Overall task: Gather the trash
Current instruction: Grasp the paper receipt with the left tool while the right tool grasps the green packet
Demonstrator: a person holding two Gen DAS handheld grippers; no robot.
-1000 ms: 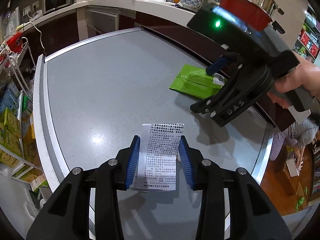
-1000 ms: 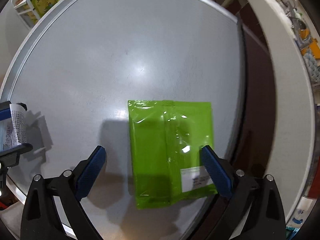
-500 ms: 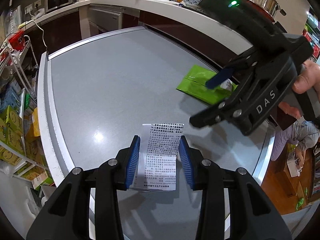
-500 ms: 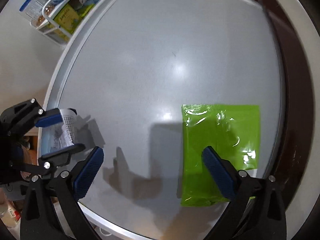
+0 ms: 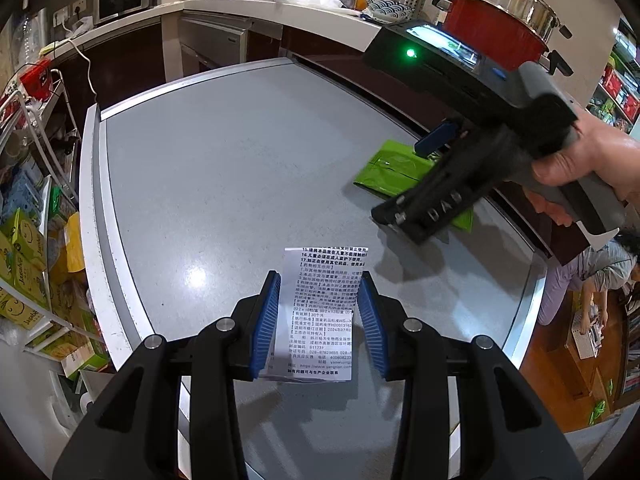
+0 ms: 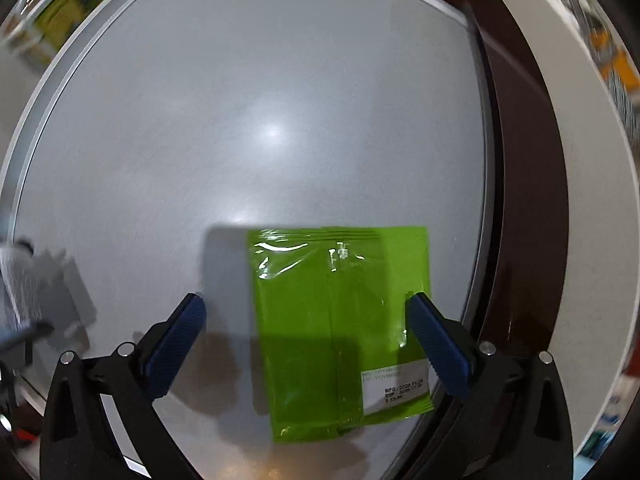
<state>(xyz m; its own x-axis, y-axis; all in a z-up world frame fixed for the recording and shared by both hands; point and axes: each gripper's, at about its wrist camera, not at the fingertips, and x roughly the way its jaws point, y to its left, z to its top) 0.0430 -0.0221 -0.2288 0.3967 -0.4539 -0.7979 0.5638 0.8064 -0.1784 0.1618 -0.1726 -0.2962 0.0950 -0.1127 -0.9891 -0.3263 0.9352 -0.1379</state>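
Observation:
A white printed paper leaflet (image 5: 324,312) stands upright between the blue pads of my left gripper (image 5: 320,280), which is shut on it just above the grey table (image 5: 220,180). A flat green pouch (image 6: 340,320) with a white label lies on the table near its right edge; the left wrist view shows it as well (image 5: 394,170). My right gripper (image 6: 306,304) points down over the pouch with its jaws wide open. The pouch lies below and between the pads, and they do not touch it. A hand (image 5: 580,168) holds that gripper.
A dark gap (image 6: 520,200) separates the table from a white kitchen counter (image 5: 240,10) bearing a red pot (image 5: 492,28) and a sink tap. A wire rack (image 5: 24,240) of boxes stands off the table's left edge. A person (image 5: 592,276) crouches on the floor at right.
The right gripper swung toward the left gripper half a second ago and has come back over the green pouch, jaws slightly wider. The left gripper and its leaflet stayed put.

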